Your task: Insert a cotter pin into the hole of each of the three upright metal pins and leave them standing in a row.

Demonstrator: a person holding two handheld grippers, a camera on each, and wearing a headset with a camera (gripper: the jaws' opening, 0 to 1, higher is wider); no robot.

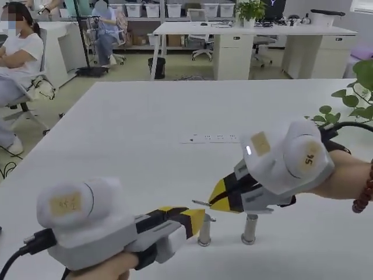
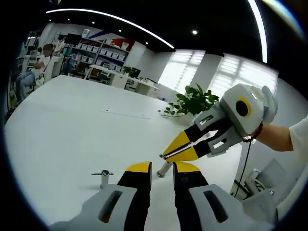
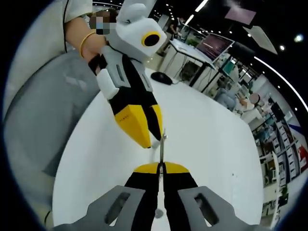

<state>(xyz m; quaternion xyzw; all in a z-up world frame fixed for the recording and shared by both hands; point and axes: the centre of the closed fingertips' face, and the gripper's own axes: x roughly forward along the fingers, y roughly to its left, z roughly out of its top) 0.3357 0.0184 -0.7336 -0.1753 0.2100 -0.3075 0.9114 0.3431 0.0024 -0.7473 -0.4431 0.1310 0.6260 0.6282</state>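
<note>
Open-plan office: white desks, swivel chairs, shelved storage bins, potted plant.

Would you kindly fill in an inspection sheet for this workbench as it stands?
Surface: white table, nothing amiss.
Job's things: middle pin and right pin upright; third pin upright with a cross piece through it; cotter pin in right gripper.
Clutter: flat strip, too small to identify.
Grippers: left gripper apparently shut on middle pin; right gripper shut on cotter pin.
Cables: black cable behind left gripper, second cable behind right.
Surroundings: plant, desks, seated person.
</note>
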